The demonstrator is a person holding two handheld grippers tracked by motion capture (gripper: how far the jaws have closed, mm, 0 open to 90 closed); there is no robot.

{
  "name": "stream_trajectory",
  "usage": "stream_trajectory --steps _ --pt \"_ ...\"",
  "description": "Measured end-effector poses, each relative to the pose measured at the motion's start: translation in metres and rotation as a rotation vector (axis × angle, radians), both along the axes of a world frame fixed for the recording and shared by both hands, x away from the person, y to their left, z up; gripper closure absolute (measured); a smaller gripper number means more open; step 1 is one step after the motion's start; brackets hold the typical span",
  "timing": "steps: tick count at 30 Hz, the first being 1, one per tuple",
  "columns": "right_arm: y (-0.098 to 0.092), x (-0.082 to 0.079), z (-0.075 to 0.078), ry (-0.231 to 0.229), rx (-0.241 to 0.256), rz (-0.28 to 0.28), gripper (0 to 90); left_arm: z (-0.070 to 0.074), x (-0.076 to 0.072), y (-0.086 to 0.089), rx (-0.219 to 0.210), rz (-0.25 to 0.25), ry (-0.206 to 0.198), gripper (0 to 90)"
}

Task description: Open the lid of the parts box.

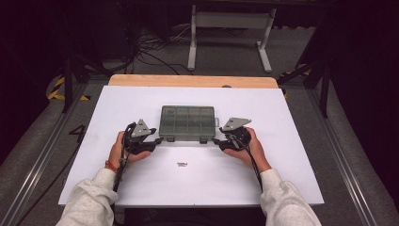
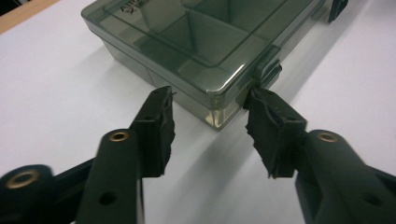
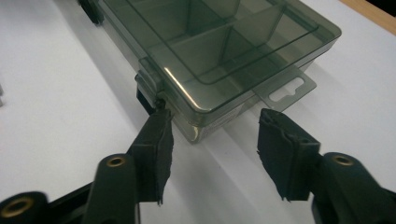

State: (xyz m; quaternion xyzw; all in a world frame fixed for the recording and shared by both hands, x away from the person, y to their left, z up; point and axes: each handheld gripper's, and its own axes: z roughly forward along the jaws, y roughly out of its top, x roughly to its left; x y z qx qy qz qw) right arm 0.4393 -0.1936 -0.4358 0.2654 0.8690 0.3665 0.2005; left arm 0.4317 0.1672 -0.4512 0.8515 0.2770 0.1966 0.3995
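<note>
A smoky transparent compartment box (image 1: 187, 123) with its lid shut lies in the middle of the white table. My left gripper (image 1: 157, 140) stands open at the box's near left corner (image 2: 219, 116), and its right fingertip (image 2: 261, 100) touches the left front latch (image 2: 268, 70). My right gripper (image 1: 215, 141) is open at the near right corner (image 3: 196, 130). Its left fingertip (image 3: 161, 114) rests against the right front latch (image 3: 149, 86). A clear hang tab (image 3: 289, 88) sticks out of the box's right side. Inside the box, dividers show and the compartments look empty.
The white tabletop (image 1: 291, 155) has bare room all round the box. A small dark mark (image 1: 182, 164) lies on it near the front. A wooden strip (image 1: 193, 81) runs along the far edge. Beyond it are cables and a white stand (image 1: 230, 28) on the floor.
</note>
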Motion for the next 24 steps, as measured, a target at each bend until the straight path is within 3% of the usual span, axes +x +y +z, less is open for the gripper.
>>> stream_trajectory --steps 3,6,12,24 --pt "0.0032 -0.0014 -0.0025 0.019 0.002 0.034 57.6 -0.0001 -0.0003 0.0007 0.007 0.008 0.003 61.1" --pt "0.0048 -0.0026 -0.0028 0.008 -0.012 0.025 61.3 -0.0002 0.0003 0.0012 0.012 0.005 0.006 66.9" --pt "0.0013 -0.002 -0.0023 0.023 0.012 0.015 70.5 -0.0005 0.0001 -0.0007 0.026 -0.004 0.004 71.2" --pt "0.0008 -0.0007 -0.0035 0.031 0.014 0.017 68.1 -0.0023 0.0016 -0.0007 0.022 0.001 0.015 71.3"
